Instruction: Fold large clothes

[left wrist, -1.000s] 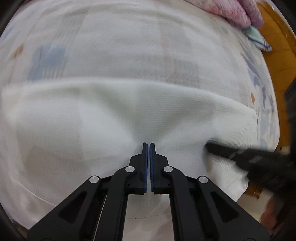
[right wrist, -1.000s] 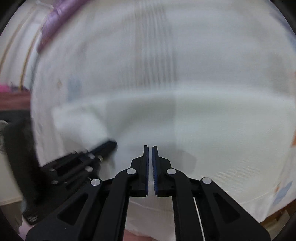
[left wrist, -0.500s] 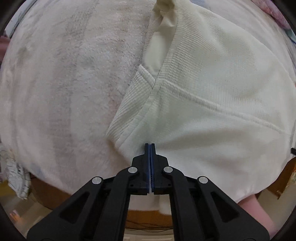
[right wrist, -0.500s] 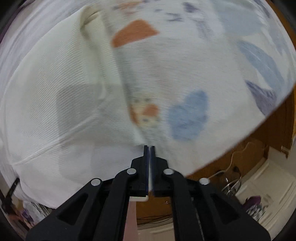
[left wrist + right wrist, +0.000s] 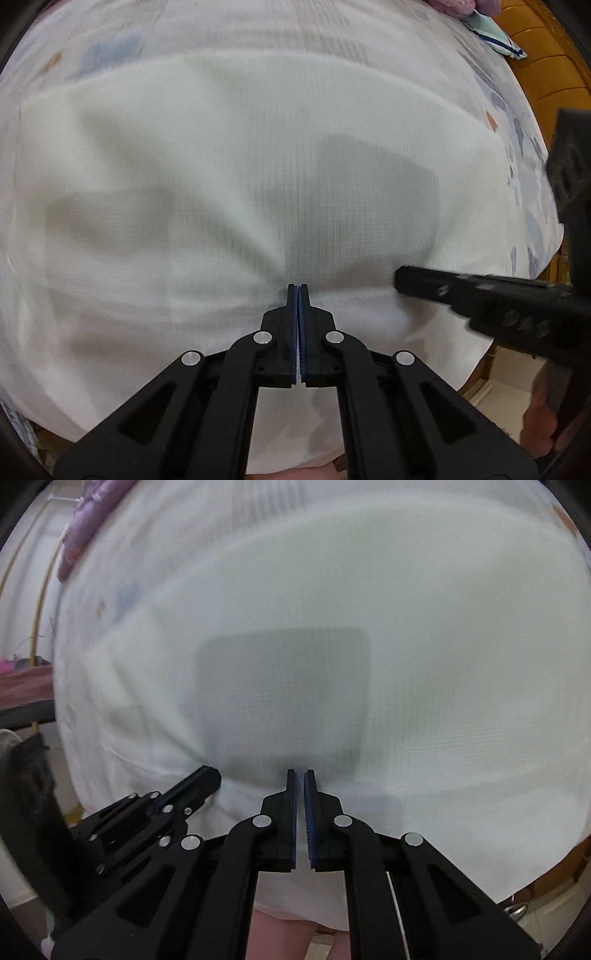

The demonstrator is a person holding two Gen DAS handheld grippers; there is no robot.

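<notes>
A large white ribbed garment [image 5: 258,177] lies spread on a bed and fills both views; it also fills the right wrist view [image 5: 369,664]. My left gripper [image 5: 297,291] is shut on the garment's near edge. My right gripper [image 5: 300,775] is pinched on the same edge just to the right, with a thin slit between its pads. Each gripper shows in the other's view: the right one [image 5: 480,295] and the left one [image 5: 177,797]. Both views are blurred by motion.
A printed bedsheet [image 5: 110,51] lies under the garment. A pink blanket [image 5: 454,5] and a folded blue-striped cloth [image 5: 495,37] sit at the far right by the wooden bed frame [image 5: 546,74]. A purple blanket [image 5: 88,520] lies at the far left. Floor shows beyond the bed's near edge.
Half a second ago both grippers held the garment's corners out to the sides. Now they are close together again at the near edge, with the garment lying flat ahead.
</notes>
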